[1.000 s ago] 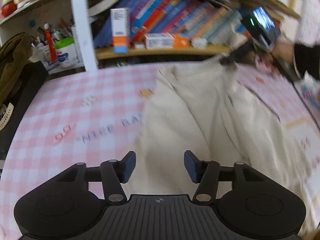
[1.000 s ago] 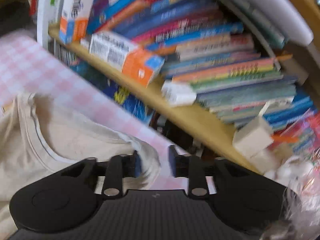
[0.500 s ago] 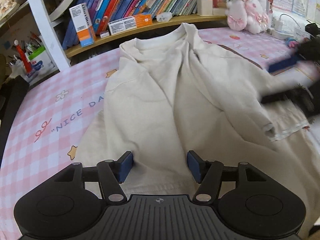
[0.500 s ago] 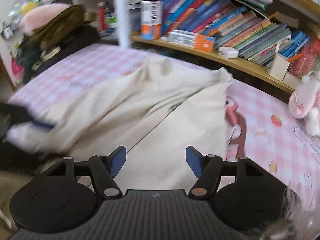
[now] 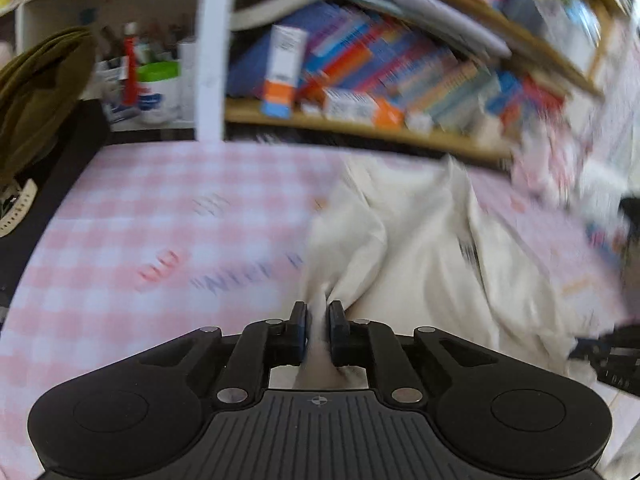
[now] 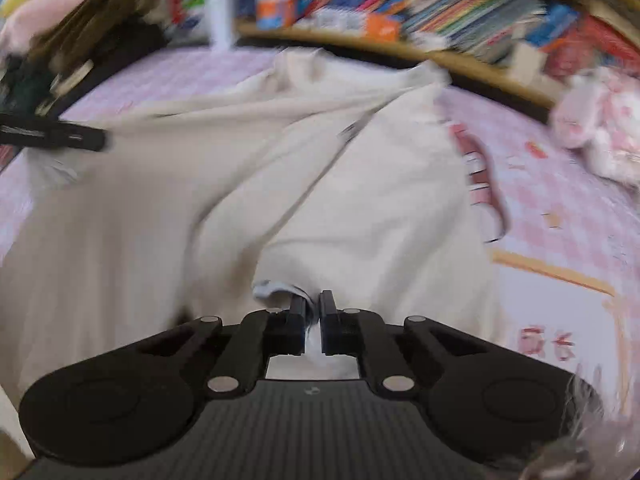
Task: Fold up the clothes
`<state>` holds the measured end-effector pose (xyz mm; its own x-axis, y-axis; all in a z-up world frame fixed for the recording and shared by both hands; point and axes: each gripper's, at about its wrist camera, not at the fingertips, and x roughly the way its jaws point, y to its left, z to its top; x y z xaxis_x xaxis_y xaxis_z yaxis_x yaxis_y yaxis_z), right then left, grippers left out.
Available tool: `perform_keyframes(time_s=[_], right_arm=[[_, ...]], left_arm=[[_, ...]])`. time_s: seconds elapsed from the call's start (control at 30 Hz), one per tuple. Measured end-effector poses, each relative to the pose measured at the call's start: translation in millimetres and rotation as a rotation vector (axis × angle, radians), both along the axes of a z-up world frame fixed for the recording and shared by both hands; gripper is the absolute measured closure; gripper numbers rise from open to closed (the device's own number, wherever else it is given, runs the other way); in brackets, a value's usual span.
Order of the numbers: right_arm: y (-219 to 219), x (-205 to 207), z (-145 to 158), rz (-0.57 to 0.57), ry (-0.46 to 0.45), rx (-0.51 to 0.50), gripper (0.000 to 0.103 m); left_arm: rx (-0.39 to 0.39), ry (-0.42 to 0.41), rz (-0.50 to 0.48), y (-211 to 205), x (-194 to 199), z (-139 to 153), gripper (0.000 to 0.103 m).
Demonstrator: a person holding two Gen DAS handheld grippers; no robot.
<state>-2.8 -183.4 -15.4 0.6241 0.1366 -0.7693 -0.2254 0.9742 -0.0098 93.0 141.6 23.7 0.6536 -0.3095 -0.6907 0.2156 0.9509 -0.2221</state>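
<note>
We have both grippers clamped on the shirt, jaws just closed: the left gripper pinches a bunched edge, the right gripper pinches the hem. The shirt lies rumpled and spread on the table, below the bookshelf. We judge no fold completed; every fold is left to do

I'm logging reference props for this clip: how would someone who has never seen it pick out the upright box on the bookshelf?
Find the wooden bookshelf behind the pink checked table cover. At the left end of its slanted books stands the upright box. It alone is white above and orange below; the similar box beside it lies flat.
</note>
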Motion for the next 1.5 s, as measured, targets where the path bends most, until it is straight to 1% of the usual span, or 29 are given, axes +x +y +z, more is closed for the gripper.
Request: perform_keyframes(time_s=[0.03,0.07,0.17,0.27,0.33,0.43,0.5,0.63,0.7,0.77,0.8,0.83,0.87,0.9,0.97,1.03,1.07,1.1,1.13,1.17,1.2,1.27,1.3,1.33,1.37,1.4,1.43,1.5], right_arm=[[-5,2,3,-0.026,-0.014,-0.001,0.097],[-10,5,6,-0.051,-0.026,-0.002,0.097],[-29,16,17,-0.130,-0.064,-0.021,0.097],[-59,33,29,-0.218,-0.101,-0.045,0.097],[-80,45,37,-0.258,-0.120,-0.079,0.097],[-116,65,49,-0.330,-0.138,-0.139,0.097],[-137,76,57,-0.381,-0.152,-0.156,0.097],[-172,87,64,-0.435,-0.152,-0.120,0.098],[-185,93,64,-0.450,-0.143,-0.101,0.098],[-194,100,63,-0.448,-0.137,-0.106,0.098],[-198,105,62,-0.447,-0.135,-0.111,0.098],[-201,110,60,-0.448,-0.137,-0.121,0.098],[-206,116,60,-0.451,-0.138,-0.131,0.098],[-212,123,59,-0.460,-0.142,-0.141,0.098],[-227,138,58,-0.489,-0.157,-0.178,0.103],[-245,152,58,-0.527,-0.174,-0.228,0.103],[-255,159,57,-0.543,-0.180,-0.247,0.103],[-264,164,55,-0.546,-0.162,-0.240,0.103],[-273,170,52,-0.546,-0.137,-0.226,0.103],[-276,171,50,-0.533,-0.118,-0.205,0.102],[-279,172,47,-0.516,-0.101,-0.183,0.102],[-272,163,41,-0.466,-0.087,-0.146,0.101],[-267,159,38,-0.446,-0.079,-0.128,0.101],[-260,152,33,-0.426,-0.062,-0.100,0.093],[-254,146,28,-0.410,-0.040,-0.074,0.086],[-247,138,23,-0.401,-0.028,-0.057,0.068],[-239,130,18,-0.394,-0.020,-0.042,0.055],[-226,118,7,-0.382,0.010,-0.046,0.055]], left_arm=[[-0.024,0.011,-0.004,11,8,3,0.093],[-0.007,0.003,0.007,20,14,6,0.093],[0.131,-0.037,0.057,35,30,6,0.094],[0.141,-0.022,0.139,59,53,4,0.095],[0.169,-0.018,0.189,75,70,3,0.095],[0.227,-0.025,0.291,97,91,2,0.095],[0.224,-0.012,0.408,118,104,2,0.095],[0.338,0.039,0.438,125,127,-6,0.094],[0.386,0.039,0.438,123,132,-5,0.094],[0.361,0.035,0.477,125,133,-1,0.093],[0.334,0.044,0.488,124,134,0,0.092],[0.329,0.048,0.476,119,134,1,0.089],[0.325,0.052,0.463,114,133,1,0.089],[0.347,0.059,0.445,107,132,0,0.089],[0.394,0.073,0.407,91,129,-3,0.089],[0.423,0.093,0.380,79,125,-7,0.088],[0.429,0.103,0.367,73,122,-9,0.084],[0.439,0.098,0.358,69,117,-9,0.082],[0.448,0.093,0.348,64,113,-10,0.078],[0.458,0.087,0.339,60,108,-10,0.070],[0.463,0.077,0.332,57,102,-9,0.064],[0.468,0.059,0.330,55,91,-7,0.042],[0.466,0.051,0.336,54,85,-6,0.039],[0.464,0.044,0.343,54,79,-5,0.036],[0.447,0.040,0.344,54,73,-4,0.035],[0.417,0.038,0.338,53,64,-3,0.035],[0.399,0.039,0.327,51,57,-5,0.035],[0.366,0.042,0.305,46,42,-8,0.034]])
